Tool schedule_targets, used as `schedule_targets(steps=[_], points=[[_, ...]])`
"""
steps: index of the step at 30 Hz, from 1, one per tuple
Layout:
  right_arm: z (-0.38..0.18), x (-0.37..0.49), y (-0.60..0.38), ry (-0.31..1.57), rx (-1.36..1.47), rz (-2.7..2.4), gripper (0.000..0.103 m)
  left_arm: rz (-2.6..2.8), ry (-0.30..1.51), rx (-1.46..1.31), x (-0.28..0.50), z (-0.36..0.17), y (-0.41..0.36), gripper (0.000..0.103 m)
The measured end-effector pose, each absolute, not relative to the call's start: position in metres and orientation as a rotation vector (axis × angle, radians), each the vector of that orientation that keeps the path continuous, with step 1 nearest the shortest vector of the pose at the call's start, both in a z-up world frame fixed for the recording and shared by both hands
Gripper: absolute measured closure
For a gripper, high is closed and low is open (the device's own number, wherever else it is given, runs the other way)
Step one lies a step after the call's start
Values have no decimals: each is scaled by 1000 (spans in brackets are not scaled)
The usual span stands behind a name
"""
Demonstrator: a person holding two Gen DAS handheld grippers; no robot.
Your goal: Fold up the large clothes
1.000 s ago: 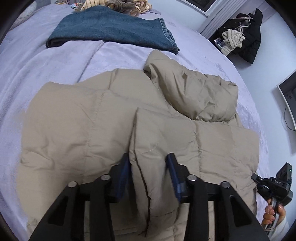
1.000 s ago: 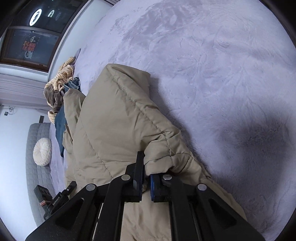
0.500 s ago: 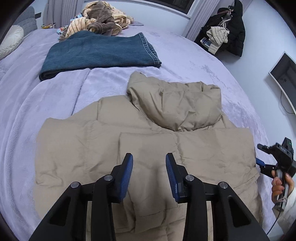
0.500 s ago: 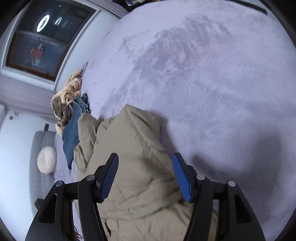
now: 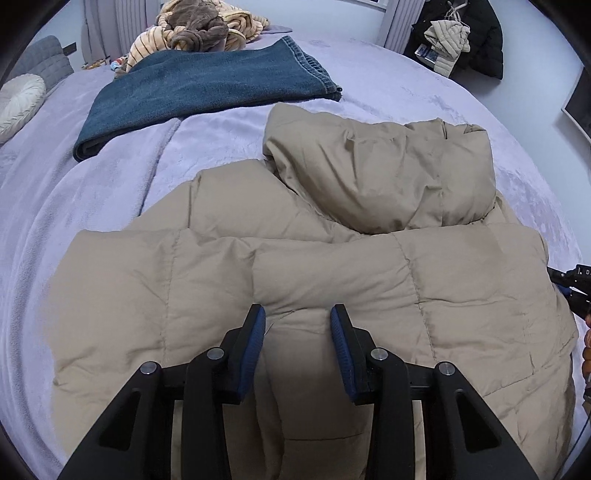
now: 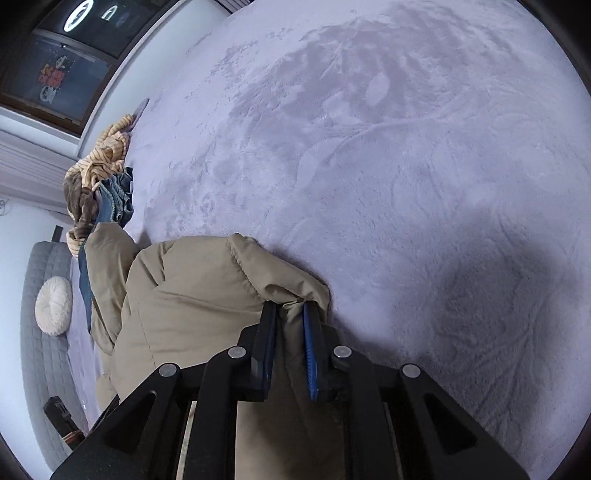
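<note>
A beige puffer jacket (image 5: 332, 280) lies flat on the lavender bed (image 5: 92, 184), its hood (image 5: 388, 173) towards the far side. My left gripper (image 5: 297, 317) hovers low over the jacket's near part. Its jaws stand apart, with a ridge of fabric under and between them and no clear pinch. In the right wrist view my right gripper (image 6: 290, 314) is closing on a gathered corner of the jacket (image 6: 192, 295) at its right edge, with fabric bunched between the pads. That right gripper (image 5: 570, 284) also shows at the right rim of the left wrist view.
Folded blue jeans (image 5: 207, 85) lie beyond the hood, with a heap of striped brown and cream clothes (image 5: 199, 29) behind them. A round white cushion (image 5: 18, 99) sits far left. Dark coats (image 5: 461, 37) hang at the back right. Bare bedspread (image 6: 406, 166) stretches to the jacket's right.
My left gripper let the folded sleeve go, narrowed and came in lower over the jacket. My right gripper opened off the cuff, shifted along the edge and closed on the jacket's corner.
</note>
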State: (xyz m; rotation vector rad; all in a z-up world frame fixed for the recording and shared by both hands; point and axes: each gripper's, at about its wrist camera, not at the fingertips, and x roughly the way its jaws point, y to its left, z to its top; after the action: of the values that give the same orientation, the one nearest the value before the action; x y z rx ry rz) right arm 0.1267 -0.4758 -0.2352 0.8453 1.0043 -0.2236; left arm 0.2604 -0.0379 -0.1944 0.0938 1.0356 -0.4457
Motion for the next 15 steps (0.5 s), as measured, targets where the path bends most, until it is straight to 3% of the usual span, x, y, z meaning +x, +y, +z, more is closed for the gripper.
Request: schedule_targets(steps=[8, 12, 15], points=[[-169, 73, -437, 968, 560, -172, 85, -503, 1022, 54, 228, -165, -13, 64], [-188, 66, -413, 1039, 483, -128, 86, -478, 1061, 124, 216, -189, -20, 63], [-215, 66, -409, 1081, 453, -142, 95, -481, 1067, 88, 216, -207, -15, 61]])
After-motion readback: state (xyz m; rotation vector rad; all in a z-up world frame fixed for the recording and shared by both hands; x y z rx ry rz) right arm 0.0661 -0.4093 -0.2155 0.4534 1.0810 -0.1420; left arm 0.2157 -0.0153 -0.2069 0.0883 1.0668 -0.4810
